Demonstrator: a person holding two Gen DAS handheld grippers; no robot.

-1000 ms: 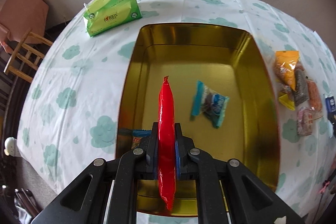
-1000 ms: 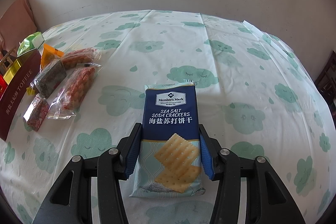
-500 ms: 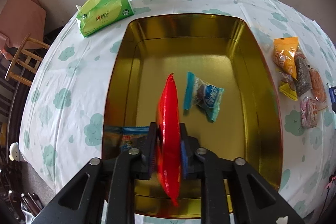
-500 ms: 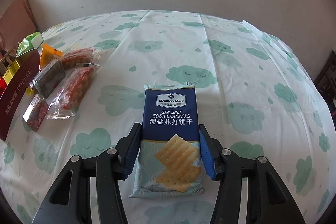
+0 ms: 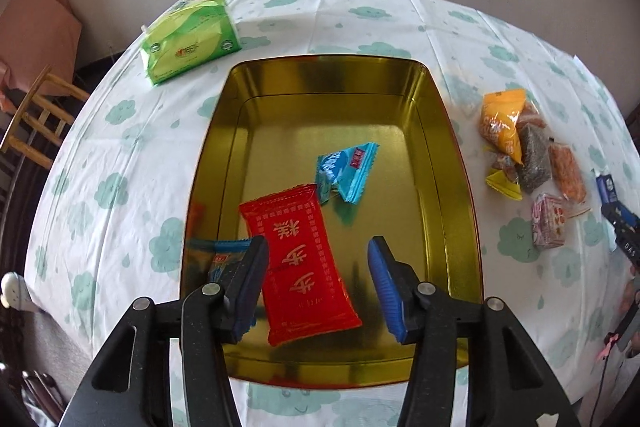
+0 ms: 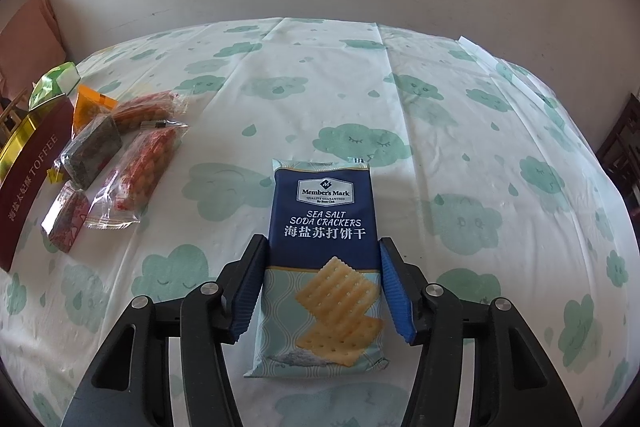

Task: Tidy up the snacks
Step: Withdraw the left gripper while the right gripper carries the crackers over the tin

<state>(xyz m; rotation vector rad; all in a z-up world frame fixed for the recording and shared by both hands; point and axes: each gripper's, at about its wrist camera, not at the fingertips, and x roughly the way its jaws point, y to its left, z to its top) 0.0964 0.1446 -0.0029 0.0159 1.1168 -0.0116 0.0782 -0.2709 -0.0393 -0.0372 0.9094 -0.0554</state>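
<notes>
Your right tongs (image 6: 320, 291) straddle the cracker pack (image 6: 322, 267), its long axis running straight up-frame, pads barely off it; left tongs (image 5: 316, 283) have just opened, red packet (image 5: 300, 263) dropped in the tin (image 5: 448, 131).

The gold tin (image 5: 460, 163) has bare floor along its far half; the red packet (image 5: 300, 259) and blue wrapper (image 5: 346, 167) crowd the near part. Right of the cracker pack (image 6: 324, 247) the counter (image 6: 480, 147) lies free; loose snacks (image 6: 120, 155) block its left.
</notes>
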